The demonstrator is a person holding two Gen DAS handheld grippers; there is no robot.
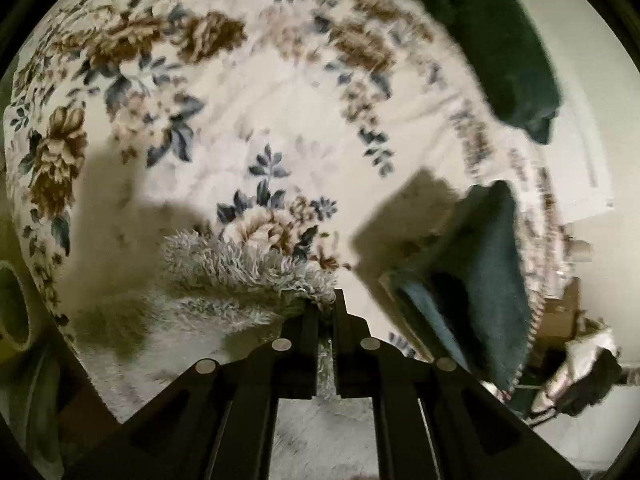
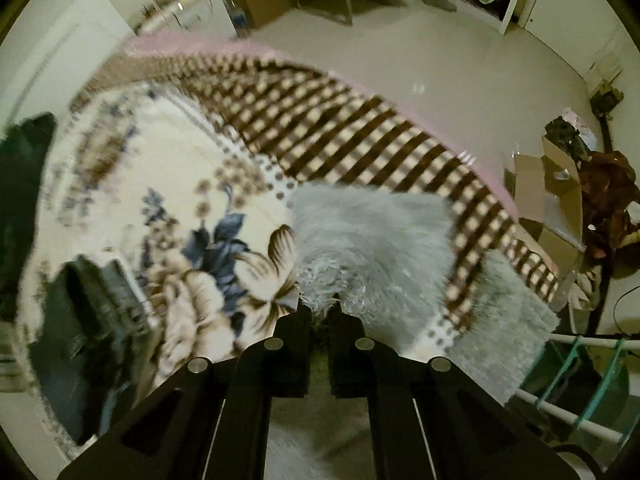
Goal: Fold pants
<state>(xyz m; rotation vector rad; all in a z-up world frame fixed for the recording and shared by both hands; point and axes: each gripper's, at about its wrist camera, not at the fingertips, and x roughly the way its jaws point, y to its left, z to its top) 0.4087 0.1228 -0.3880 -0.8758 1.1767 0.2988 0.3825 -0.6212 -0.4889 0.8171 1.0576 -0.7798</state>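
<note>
The fluffy grey pants lie low-centre in both views on the floral blanket of a bed. The left claw and right claw are each pinched nearly closed on the pile. This looks like a fold mid-carry; next, bring both gripped edges across, level, and release together.

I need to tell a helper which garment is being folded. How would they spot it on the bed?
Find the floral blanket covering the bed. Near its checkered border lie the fluffy grey pants, pinched by both the left gripper and right gripper. Unlike the smooth dark folded clothes nearby, they are pale and long-piled.
</note>
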